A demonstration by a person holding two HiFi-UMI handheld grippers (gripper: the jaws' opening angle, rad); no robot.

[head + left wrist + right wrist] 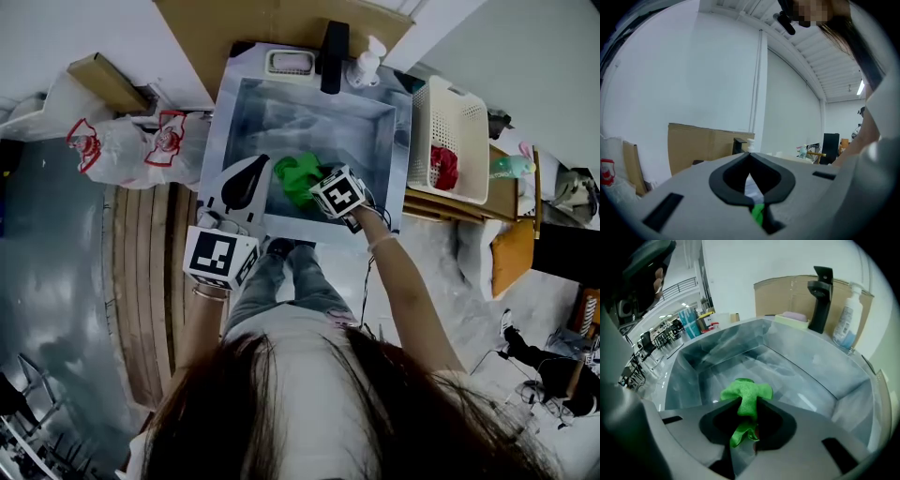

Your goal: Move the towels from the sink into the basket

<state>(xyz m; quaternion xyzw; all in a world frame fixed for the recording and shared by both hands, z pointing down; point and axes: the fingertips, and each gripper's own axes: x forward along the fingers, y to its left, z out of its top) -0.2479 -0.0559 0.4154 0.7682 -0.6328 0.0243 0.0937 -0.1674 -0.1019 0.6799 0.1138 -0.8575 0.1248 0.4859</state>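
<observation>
A green towel [746, 391] is bunched between the pads of my right gripper [746, 403], which is shut on it and holds it over the steel sink [797, 362]. In the head view the green towel [296, 176] hangs at the sink's [309, 122] near side, with the right gripper [317, 184] just right of it. My left gripper [260, 164] hovers at the sink's near left edge with its tips together and nothing held. From the left gripper [750, 157] view, a strip of the green towel [758, 213] shows below its jaws. A red towel [443, 167] lies in the white basket [452, 103] to the right of the sink.
A black faucet [334, 56], a soap bottle [366, 64] and a sponge tray [289, 63] line the sink's far rim. Plastic bags [141, 145] lie left of the sink. A bottle [511, 166] lies beyond the basket. Cardboard [272, 23] leans behind the sink.
</observation>
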